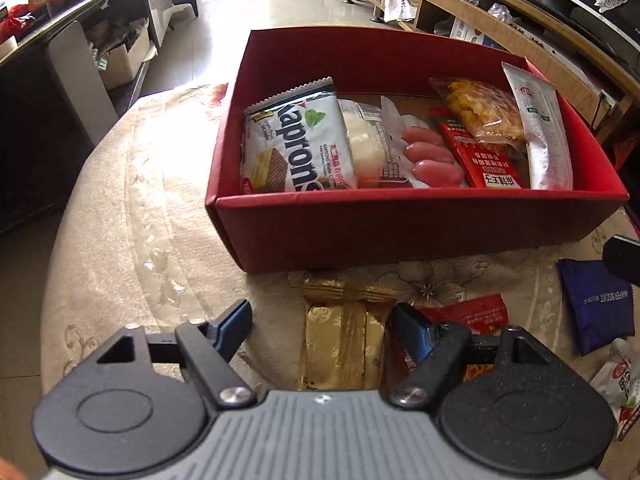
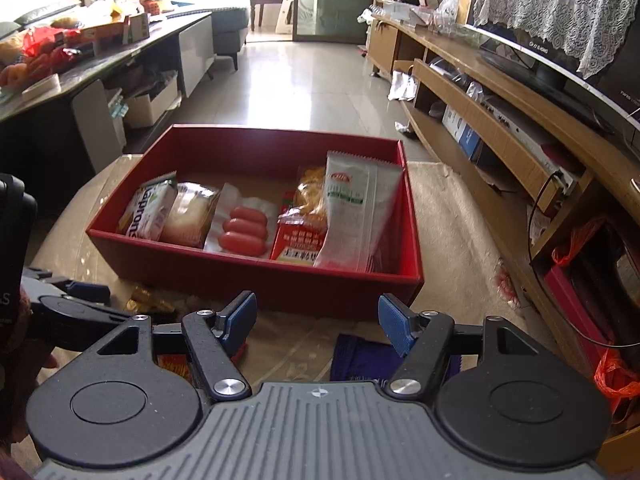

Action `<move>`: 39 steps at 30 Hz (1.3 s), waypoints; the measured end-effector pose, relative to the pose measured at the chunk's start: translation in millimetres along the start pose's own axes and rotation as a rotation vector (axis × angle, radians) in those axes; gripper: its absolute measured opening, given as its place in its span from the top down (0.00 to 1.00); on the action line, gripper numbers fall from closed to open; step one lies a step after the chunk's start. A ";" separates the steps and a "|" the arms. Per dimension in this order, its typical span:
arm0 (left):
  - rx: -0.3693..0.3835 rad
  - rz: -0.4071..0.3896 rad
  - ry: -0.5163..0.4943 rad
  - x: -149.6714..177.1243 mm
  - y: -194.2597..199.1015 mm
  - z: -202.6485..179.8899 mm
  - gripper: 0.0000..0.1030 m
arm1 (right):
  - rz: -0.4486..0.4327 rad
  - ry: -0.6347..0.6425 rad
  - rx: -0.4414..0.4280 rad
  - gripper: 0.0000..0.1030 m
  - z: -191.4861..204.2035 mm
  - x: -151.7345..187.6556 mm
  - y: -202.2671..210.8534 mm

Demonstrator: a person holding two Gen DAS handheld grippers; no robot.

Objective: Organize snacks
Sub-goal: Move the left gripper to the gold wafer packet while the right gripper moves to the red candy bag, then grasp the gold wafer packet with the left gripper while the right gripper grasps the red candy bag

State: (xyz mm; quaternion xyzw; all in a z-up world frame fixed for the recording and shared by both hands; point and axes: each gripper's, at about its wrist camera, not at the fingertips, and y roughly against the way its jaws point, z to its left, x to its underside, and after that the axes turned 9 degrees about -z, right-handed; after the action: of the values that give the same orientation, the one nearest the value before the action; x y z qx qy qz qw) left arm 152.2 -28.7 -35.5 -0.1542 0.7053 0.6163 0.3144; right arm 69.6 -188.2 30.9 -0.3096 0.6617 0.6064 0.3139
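A red box (image 1: pixel 400 224) (image 2: pixel 256 280) on the cloth-covered table holds several snacks: a Kaprons wafer pack (image 1: pixel 296 148) (image 2: pixel 148 212), a pale bun pack (image 1: pixel 364 144), pink sausages (image 1: pixel 432 156) (image 2: pixel 244 230), a red packet (image 1: pixel 488 164), a yellow crisps bag (image 1: pixel 484 108) and a white sachet (image 1: pixel 544 128) (image 2: pixel 356 216). My left gripper (image 1: pixel 324 320) is open above a gold packet (image 1: pixel 344 344) in front of the box. My right gripper (image 2: pixel 318 320) is open above a dark blue packet (image 2: pixel 364 360) (image 1: pixel 596 304).
A red packet (image 1: pixel 468 312) lies beside the gold one. A white-and-red packet (image 1: pixel 620 384) lies at the right edge. A wooden TV stand (image 2: pixel 500 120) runs along the right, a dark counter (image 2: pixel 100 64) along the left. Tiled floor (image 2: pixel 312 88) lies beyond the table.
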 end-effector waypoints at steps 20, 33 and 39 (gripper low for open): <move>0.031 0.016 0.103 30.3 54.1 32.0 0.68 | 0.152 0.088 -0.108 0.28 51.5 25.9 -39.2; 0.019 0.005 0.090 37.0 38.1 37.6 0.53 | 0.165 0.103 -0.113 0.04 63.1 31.1 -64.2; 0.015 0.018 0.120 37.1 42.0 48.4 0.43 | 0.179 0.083 -0.148 0.20 55.0 29.0 -55.3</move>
State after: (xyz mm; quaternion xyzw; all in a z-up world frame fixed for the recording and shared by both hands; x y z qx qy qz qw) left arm 111.0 32.5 -28.6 -0.1821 0.7290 0.6035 0.2669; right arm 97.8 -138.2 -29.4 -0.2962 0.6525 0.6660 0.2071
